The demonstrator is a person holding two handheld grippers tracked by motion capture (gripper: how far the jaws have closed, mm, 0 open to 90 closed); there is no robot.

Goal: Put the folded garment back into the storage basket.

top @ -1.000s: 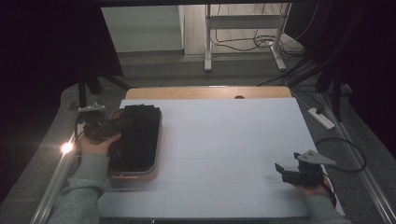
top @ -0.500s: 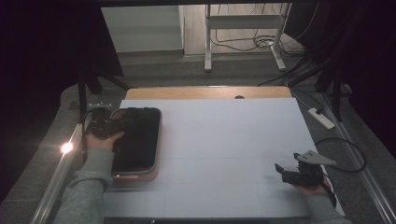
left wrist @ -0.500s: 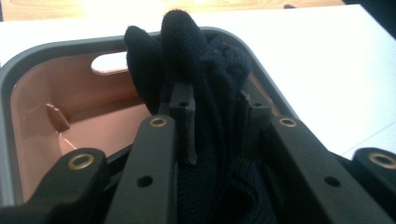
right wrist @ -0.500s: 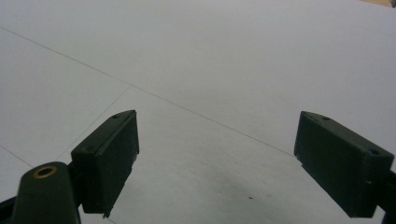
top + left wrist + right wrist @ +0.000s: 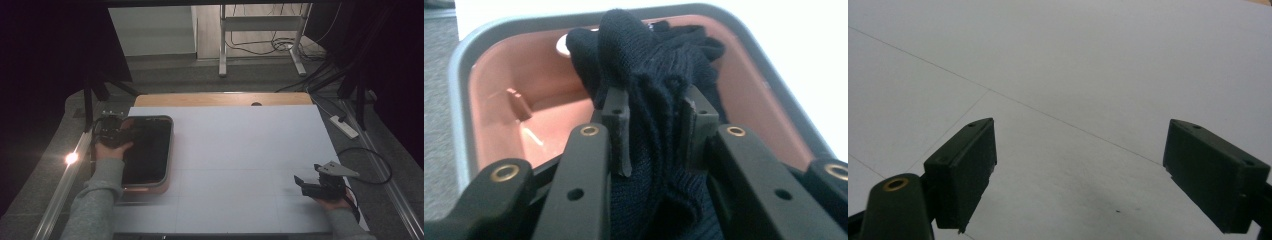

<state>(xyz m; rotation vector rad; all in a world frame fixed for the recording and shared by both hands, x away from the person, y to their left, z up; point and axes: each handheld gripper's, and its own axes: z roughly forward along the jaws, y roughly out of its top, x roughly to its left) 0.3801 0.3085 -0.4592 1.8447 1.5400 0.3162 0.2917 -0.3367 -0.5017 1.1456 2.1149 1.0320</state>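
My left gripper (image 5: 655, 125) pinches a bunched black knit garment (image 5: 651, 75) over the pink tub (image 5: 494, 90); my right gripper (image 5: 1095, 175) rests spread. Loose folds could slip free or snag the rim.

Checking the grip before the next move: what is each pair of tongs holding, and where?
Left tongs pinch a bunched fold of the black knit cloth over the tray. Right tongs are open, holding nothing.

White table (image 5: 240, 145), power strip (image 5: 344, 126) (floor cables (image 5: 280, 45))

Left gripper (image 5: 655, 132) clamps shut (wrist angled down), right gripper (image 5: 1095, 177) gapes wide.
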